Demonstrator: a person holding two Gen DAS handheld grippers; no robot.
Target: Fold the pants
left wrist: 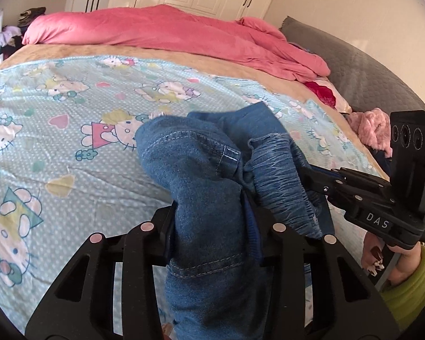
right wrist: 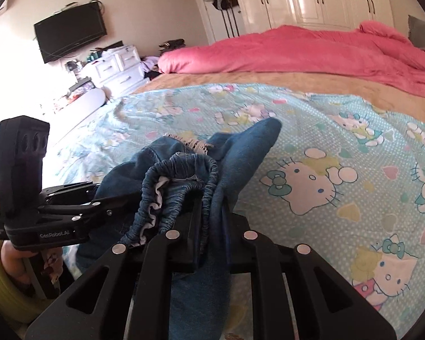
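The pants (left wrist: 206,187) are blue denim with an elastic waistband, bunched up above the bed. My left gripper (left wrist: 212,226) is shut on a thick fold of the denim, which hangs down between its fingers. My right gripper (right wrist: 209,226) is shut on the gathered waistband (right wrist: 178,175) and a flap of denim. The two grippers are close together, side by side; the right one shows in the left wrist view (left wrist: 320,178) and the left one shows in the right wrist view (right wrist: 113,201). The fingertips are hidden by cloth.
A light blue cartoon-cat sheet (left wrist: 70,130) covers the bed under the pants. A pink duvet (left wrist: 170,31) lies heaped at the far side, with a grey headboard cushion (left wrist: 354,65) at right. White drawers (right wrist: 119,65) and a wall TV (right wrist: 70,31) stand beyond the bed.
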